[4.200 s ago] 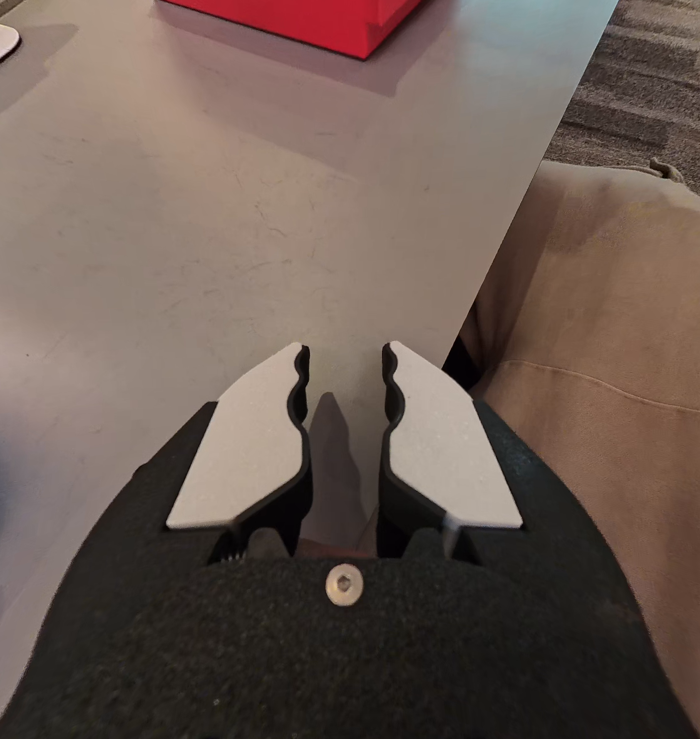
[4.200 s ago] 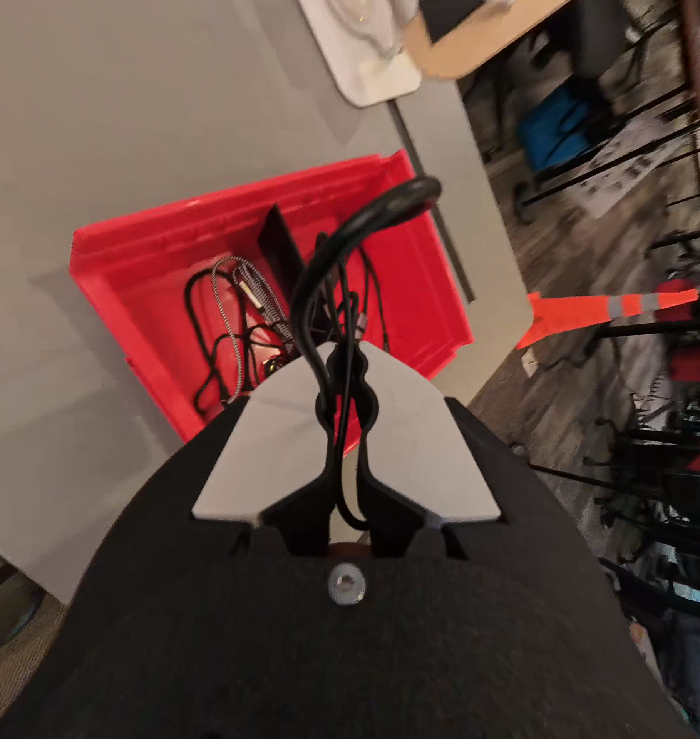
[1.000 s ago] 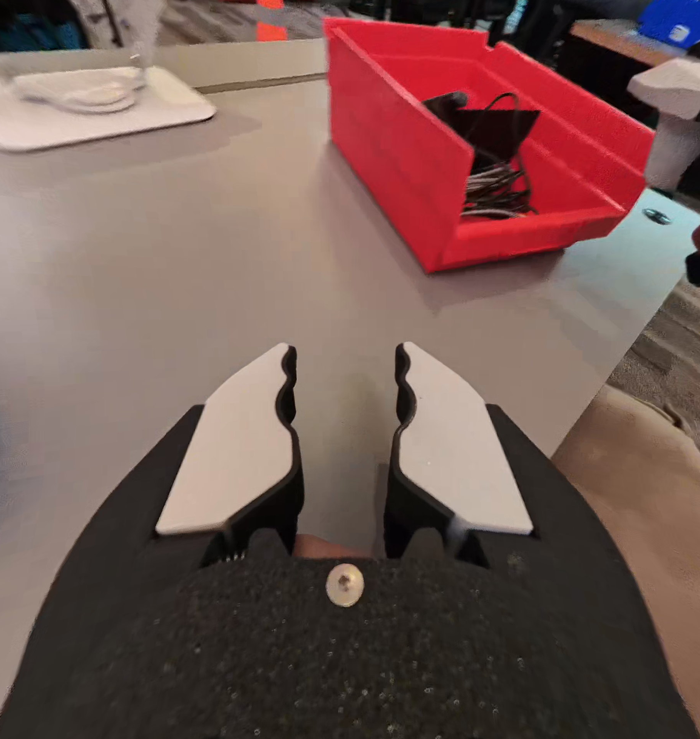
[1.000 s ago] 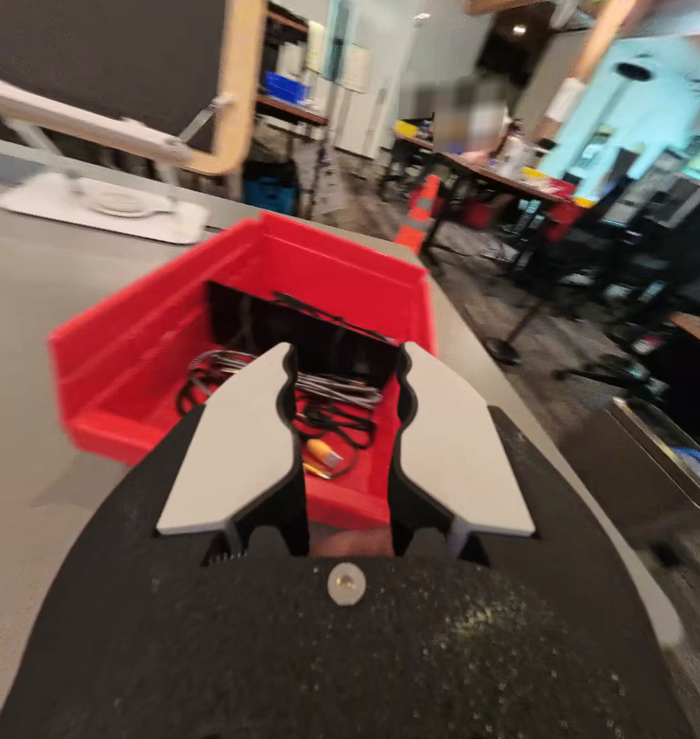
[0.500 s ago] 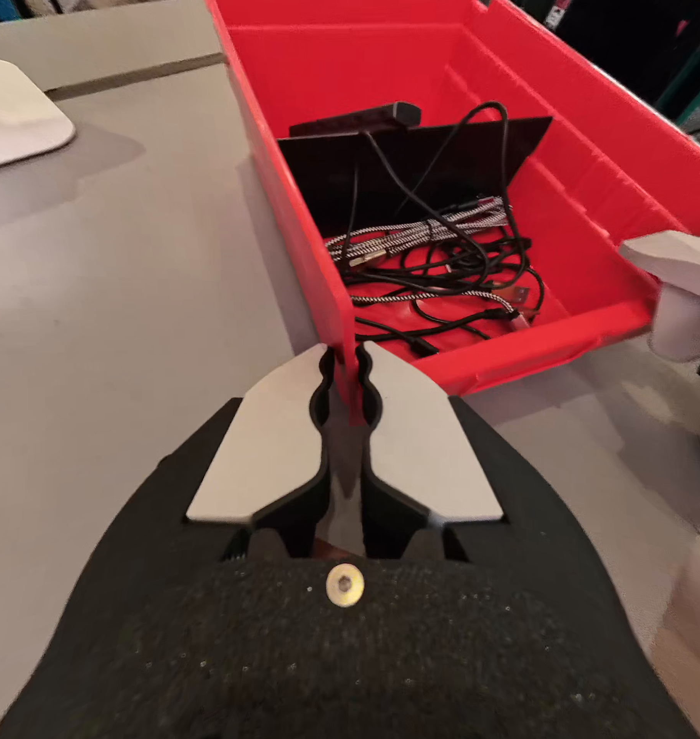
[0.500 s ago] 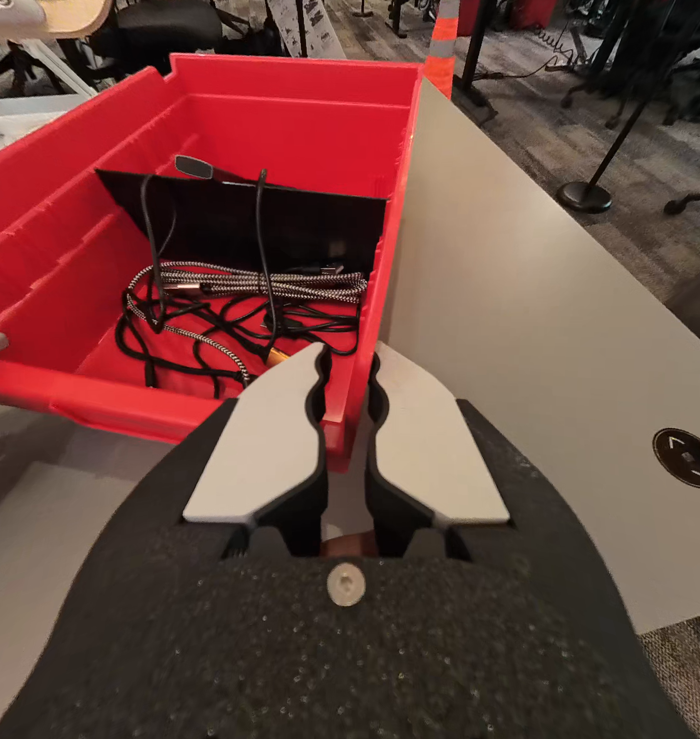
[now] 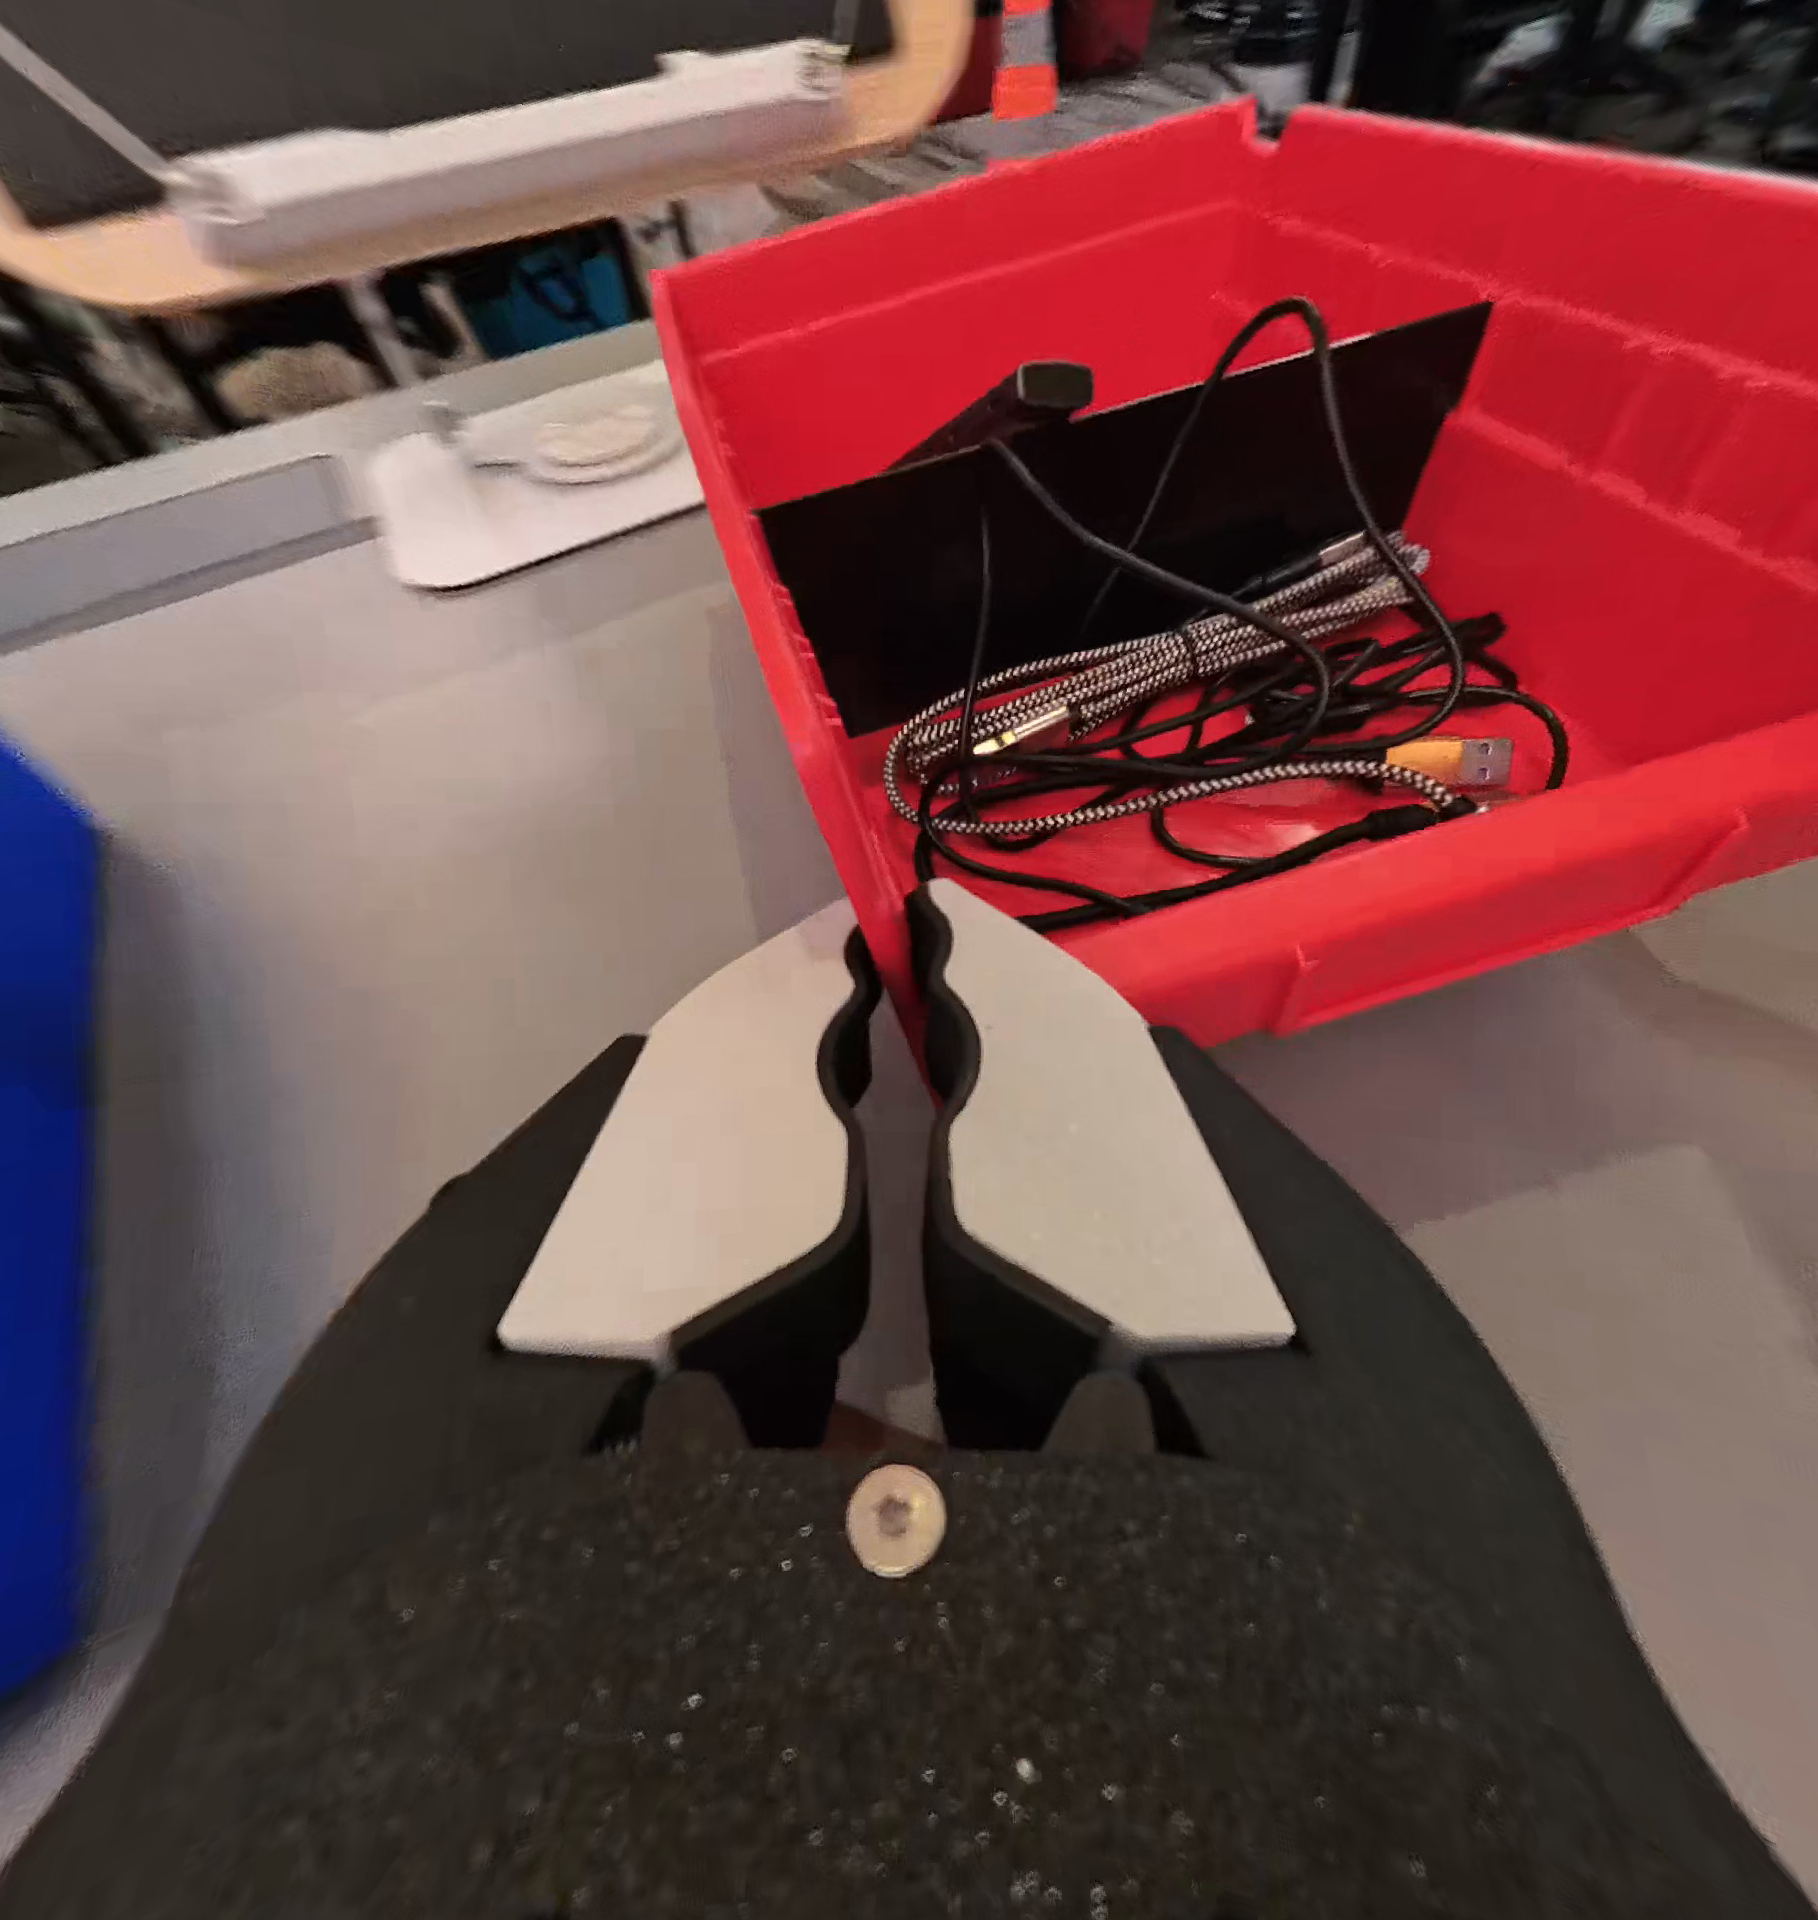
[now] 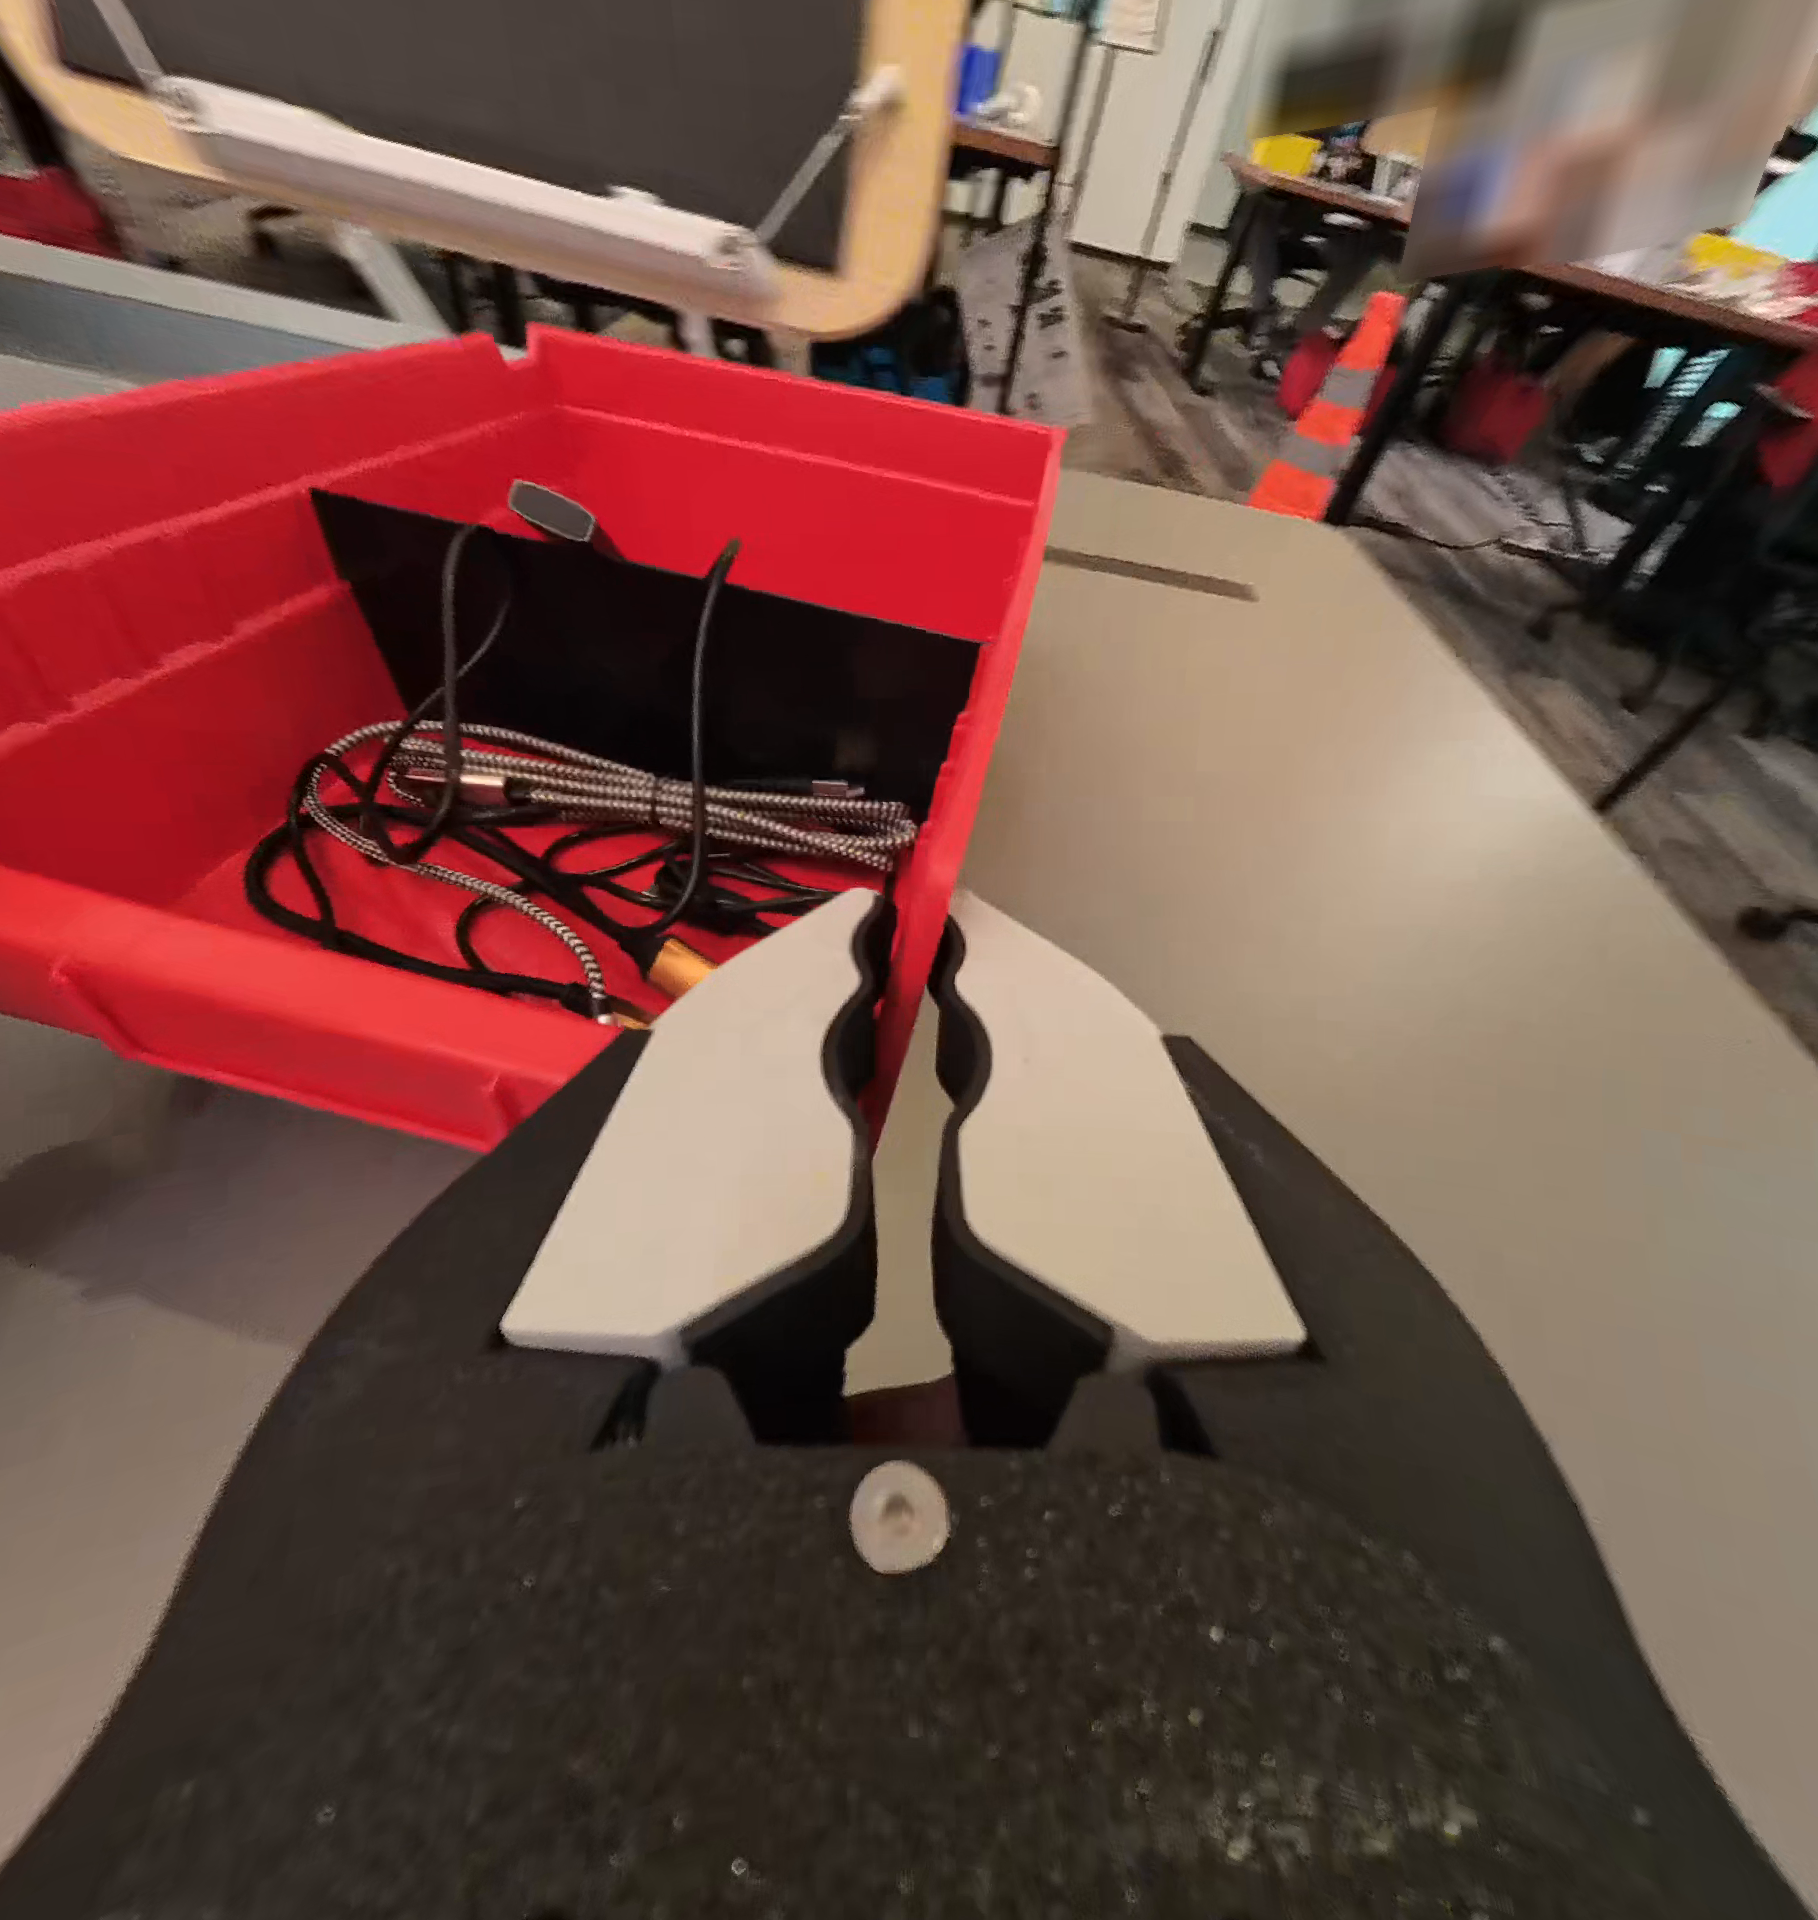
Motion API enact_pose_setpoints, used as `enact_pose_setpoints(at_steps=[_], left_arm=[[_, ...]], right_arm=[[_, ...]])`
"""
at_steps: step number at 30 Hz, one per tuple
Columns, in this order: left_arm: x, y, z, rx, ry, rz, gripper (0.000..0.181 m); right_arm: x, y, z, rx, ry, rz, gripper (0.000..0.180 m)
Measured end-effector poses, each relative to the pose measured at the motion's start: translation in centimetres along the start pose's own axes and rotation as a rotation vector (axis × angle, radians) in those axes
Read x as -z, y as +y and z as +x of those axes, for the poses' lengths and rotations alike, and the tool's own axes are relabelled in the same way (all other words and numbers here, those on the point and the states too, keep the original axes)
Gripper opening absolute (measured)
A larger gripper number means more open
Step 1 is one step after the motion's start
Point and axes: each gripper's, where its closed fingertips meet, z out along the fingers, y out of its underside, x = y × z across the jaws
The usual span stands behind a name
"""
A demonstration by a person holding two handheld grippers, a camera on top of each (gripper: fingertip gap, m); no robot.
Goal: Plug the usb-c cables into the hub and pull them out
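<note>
Since half a second ago, red bin (image 7: 1300, 966) lifted or tilted off the counter (image 7: 469, 831), so seemingly being carried away, cables back inside. Left claw (image 7: 889, 925) clamped on its left front corner, right claw (image 8: 910, 920) on its right wall, both level, pointing forward. Usb-c cables (image 7: 1196, 717) tangled before the black divider (image 7: 1144, 540); hub (image 7: 1040, 390) behind.

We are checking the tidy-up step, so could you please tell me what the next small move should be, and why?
Probably slide the red bin a little way along the grey table, both tools together. The left tool is shut on the bin's left front corner and the right tool on its right wall, while the cables lie loose inside, none gripped.
</note>
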Motion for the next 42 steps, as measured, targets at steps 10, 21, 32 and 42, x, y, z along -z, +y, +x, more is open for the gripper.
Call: enact_pose_setpoints(at_steps=[10, 21, 32, 42], left_arm=[[6.6, 5.0, -8.5, 0.076, -0.2, -0.066, 0.006], [14.1, 2.4, -12.7, 0.301, -0.139, 0.16, 0.029], [19.8, 11.2, -33.5, 0.33, -0.404, -0.101, 0.055], [17.7, 12.0, -32.8, 0.306, -0.331, -0.167, 0.003]], right_arm=[[-2.8, -0.6, -11.3, -0.033, -0.212, 0.002, 0.004], [2.5, 0.7, -11.5, 0.028, -0.598, -0.012, 0.035], [14.9, 0.0, -22.7, 0.105, -1.185, 0.09, 0.029], [16.3, 0.5, -33.2, 0.154, -1.278, -0.024, 0.048]])
